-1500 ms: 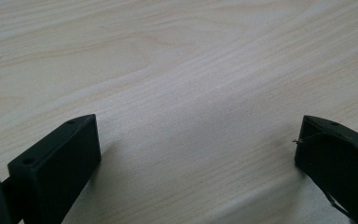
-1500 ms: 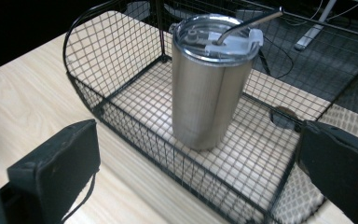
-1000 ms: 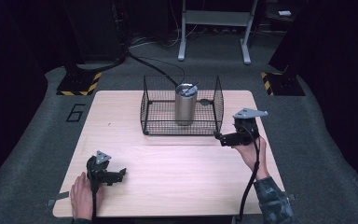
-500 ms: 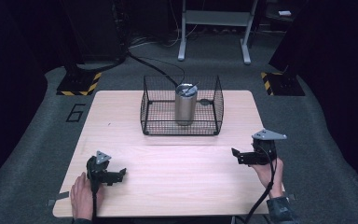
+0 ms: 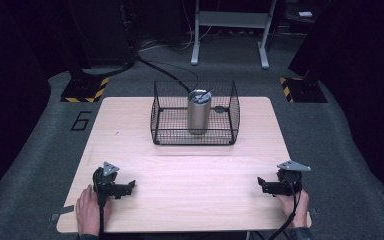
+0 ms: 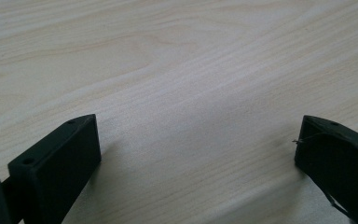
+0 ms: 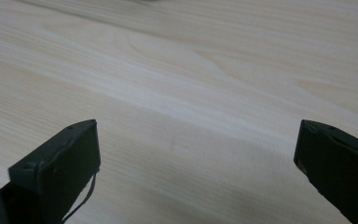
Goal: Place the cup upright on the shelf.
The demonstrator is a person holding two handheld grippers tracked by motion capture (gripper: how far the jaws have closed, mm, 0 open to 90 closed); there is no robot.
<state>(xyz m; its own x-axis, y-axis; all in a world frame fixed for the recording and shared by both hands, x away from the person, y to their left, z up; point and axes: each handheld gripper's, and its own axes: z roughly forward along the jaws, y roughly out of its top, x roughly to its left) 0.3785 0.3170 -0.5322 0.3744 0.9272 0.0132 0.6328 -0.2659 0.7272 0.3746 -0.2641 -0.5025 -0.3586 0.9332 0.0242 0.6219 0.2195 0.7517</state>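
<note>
A black wire basket (image 5: 195, 120) stands on the far central part of the light wooden tabletop (image 5: 190, 165) and serves as the reference landmark. Inside the basket, near its centre, a metal cylinder (image 5: 199, 112) stands upright with its long axis vertical and its top end pointing up. A thin utensil-like item rests across the cylinder's open top; its identity cannot be determined. A small dark object (image 5: 220, 108) lies on the basket floor just right of the cylinder.

The left gripper (image 5: 125, 188) rests on the tabletop well nearer the person than the basket and to its left, held by the person's left hand (image 5: 87, 209). Its jaws point to the right, toward the tabletop's centre. In the left gripper view the jaws stand wide apart with bare wood between them and hold nothing.

The right gripper (image 5: 263, 185) rests on the tabletop well nearer than the basket and to its right, held by the right hand (image 5: 295, 205). Its jaws point left, likewise spread wide and holding nothing.

The basket's wire walls enclose the cylinder on all four sides; the top is open. Beyond the basket, a cable (image 5: 165, 67) crosses the grey floor (image 5: 45, 125) and a metal frame's legs (image 5: 195, 47) stand there.
</note>
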